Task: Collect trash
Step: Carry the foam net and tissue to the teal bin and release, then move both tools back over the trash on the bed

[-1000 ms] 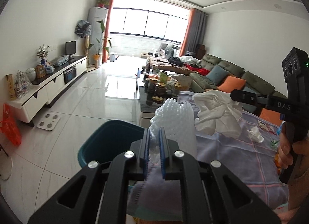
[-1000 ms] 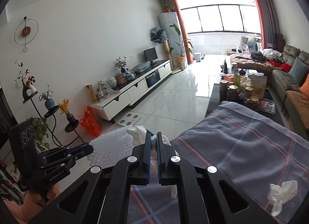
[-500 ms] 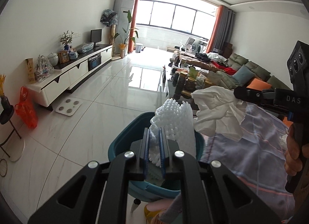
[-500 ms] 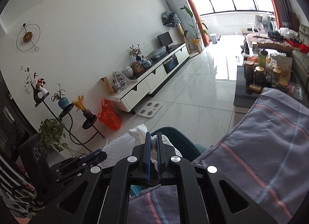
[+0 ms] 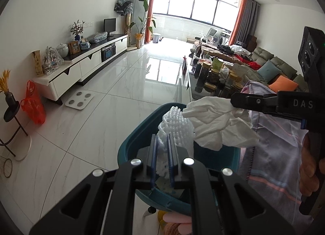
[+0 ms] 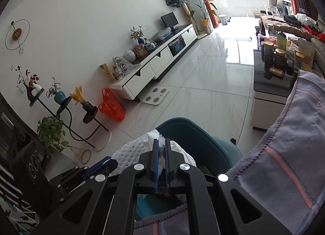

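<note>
Left wrist view: both grippers are hanging their trash over the teal bin (image 5: 130,145).

Left gripper (image 5: 163,149) is clamping the white foam net (image 5: 176,125) directly above the bin's open mouth; right gripper (image 5: 237,101) is pinching the crumpled tissue (image 5: 215,121) just beside it, nearer the cloth-covered table (image 5: 278,143). Looks like release is next, straight down, and the foam net is sitting more centrally than the tissue.
</note>
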### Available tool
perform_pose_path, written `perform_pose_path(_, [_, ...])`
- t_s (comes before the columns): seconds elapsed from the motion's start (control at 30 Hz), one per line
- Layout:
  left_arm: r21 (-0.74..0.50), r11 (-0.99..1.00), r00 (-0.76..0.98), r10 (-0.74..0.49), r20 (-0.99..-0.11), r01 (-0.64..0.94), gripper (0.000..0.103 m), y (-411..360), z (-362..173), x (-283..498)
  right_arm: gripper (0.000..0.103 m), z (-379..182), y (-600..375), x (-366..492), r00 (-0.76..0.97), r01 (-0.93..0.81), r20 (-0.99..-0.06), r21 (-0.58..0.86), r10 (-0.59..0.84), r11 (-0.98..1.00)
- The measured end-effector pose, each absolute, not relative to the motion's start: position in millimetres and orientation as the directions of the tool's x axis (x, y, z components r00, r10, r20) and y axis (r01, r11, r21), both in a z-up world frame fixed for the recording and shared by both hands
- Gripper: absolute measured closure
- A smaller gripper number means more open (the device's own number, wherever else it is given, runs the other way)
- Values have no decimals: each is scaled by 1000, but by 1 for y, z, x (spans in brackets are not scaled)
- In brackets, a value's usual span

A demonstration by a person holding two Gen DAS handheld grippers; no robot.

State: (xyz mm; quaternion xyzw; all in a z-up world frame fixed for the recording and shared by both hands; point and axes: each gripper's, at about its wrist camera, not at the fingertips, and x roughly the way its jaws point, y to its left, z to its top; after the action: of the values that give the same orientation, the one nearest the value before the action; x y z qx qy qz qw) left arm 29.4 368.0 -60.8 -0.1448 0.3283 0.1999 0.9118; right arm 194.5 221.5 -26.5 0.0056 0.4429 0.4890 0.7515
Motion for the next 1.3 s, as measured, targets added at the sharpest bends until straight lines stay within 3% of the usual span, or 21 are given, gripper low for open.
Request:
perform_pose_path(0.27, [-169, 862, 680, 242, -692, -478, 88, 383, -87, 42, 88, -44, 234, 196, 130, -720, -723, 402, 679, 566])
perform_pose_path(0.43, [-218, 839, 678, 220, -702, -499, 72, 395, -103, 45, 76, -48, 227, 200, 147, -695, -733, 401, 664, 597])
perform_pose_path(0.6, [-236, 837, 686, 208, -698, -494, 65, 396, -107, 44, 76, -38, 215, 198, 178, -693, -728, 385, 662, 610])
perform_pose_path(0.8, [-281, 852, 765, 193, -614, -441, 45, 375, -80, 25, 64, -14, 183, 187, 244, -687, -688, 375, 683, 623])
perform_pose_path(0.9, [-291, 877, 812, 169, -559, -383, 33, 352, -60, 14, 57, 0, 158, 176, 282, -687, -668, 361, 689, 631])
perform_pose_path(0.97, [-293, 900, 841, 130, -525, -322, 24, 333, -48, 9, 48, 9, 142, 167, 309, -690, -654, 345, 690, 636])
perform_pose_path(1.07, [-289, 932, 874, 55, -483, -218, 13, 296, -35, 5, 45, 25, 114, 155, 351, -693, -633, 320, 690, 646])
perform_pose_path(1.3, [-258, 964, 876, -180, -448, 66, 8, 198, -21, 8, 34, 62, 30, 129, 490, -666, -564, 249, 665, 703])
